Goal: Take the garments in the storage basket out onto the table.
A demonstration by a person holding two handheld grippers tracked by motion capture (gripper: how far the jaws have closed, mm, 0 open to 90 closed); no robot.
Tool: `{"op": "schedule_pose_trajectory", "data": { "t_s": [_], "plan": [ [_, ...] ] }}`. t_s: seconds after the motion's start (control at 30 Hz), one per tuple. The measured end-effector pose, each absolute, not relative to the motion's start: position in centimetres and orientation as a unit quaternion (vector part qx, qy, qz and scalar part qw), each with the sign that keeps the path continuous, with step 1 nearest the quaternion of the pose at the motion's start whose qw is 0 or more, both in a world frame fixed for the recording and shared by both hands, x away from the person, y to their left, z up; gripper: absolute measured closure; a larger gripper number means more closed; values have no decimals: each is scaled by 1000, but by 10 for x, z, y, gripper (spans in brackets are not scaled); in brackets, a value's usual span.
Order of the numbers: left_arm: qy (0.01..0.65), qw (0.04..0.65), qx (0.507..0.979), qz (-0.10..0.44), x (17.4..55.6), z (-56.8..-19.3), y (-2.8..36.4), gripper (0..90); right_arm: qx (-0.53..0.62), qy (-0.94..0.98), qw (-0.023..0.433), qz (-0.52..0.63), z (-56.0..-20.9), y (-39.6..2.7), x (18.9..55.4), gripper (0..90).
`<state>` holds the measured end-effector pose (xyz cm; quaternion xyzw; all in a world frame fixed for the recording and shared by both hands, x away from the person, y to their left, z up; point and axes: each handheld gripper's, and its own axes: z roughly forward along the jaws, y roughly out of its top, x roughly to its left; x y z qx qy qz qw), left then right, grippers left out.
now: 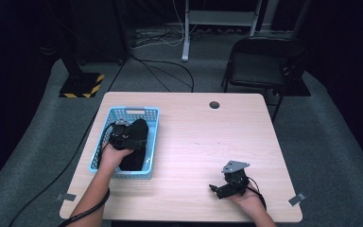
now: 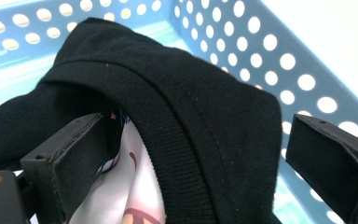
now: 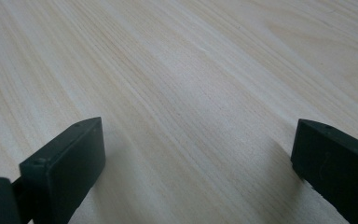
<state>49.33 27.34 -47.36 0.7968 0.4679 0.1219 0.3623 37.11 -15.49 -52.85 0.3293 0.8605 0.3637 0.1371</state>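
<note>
A black garment (image 1: 137, 137) with a ribbed collar (image 2: 177, 140) and a white printed inside lies bunched in the blue perforated basket (image 1: 152, 142) at the table's left. My left gripper (image 1: 123, 135) is down in the basket, its jaws open wide on either side of the collar fold (image 2: 200, 154). My right gripper (image 1: 227, 185) rests low over the bare wood near the table's front right, open, with nothing between its jaws (image 3: 196, 154).
The light wooden table (image 1: 208, 142) has a round cable hole (image 1: 214, 104) at its far edge. A black folding chair (image 1: 264, 61) stands beyond the far right corner. Cables run over the grey floor.
</note>
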Motion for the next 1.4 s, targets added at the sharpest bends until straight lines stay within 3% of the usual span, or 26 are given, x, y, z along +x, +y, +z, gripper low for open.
{"op": "schedule_pose_trajectory", "data": {
  "t_s": [0.63,1.13,1.4],
  "plan": [
    [485,334,801,105,500,-482,274,102,329,860,137,364,-529,-155,371,21],
    [491,308,806,122,502,-482,276,259,330,860,138,364,-529,-155,371,21],
    [480,325,805,125,498,-477,276,443,330,860,137,364,-529,-155,371,21]
  ]
}}
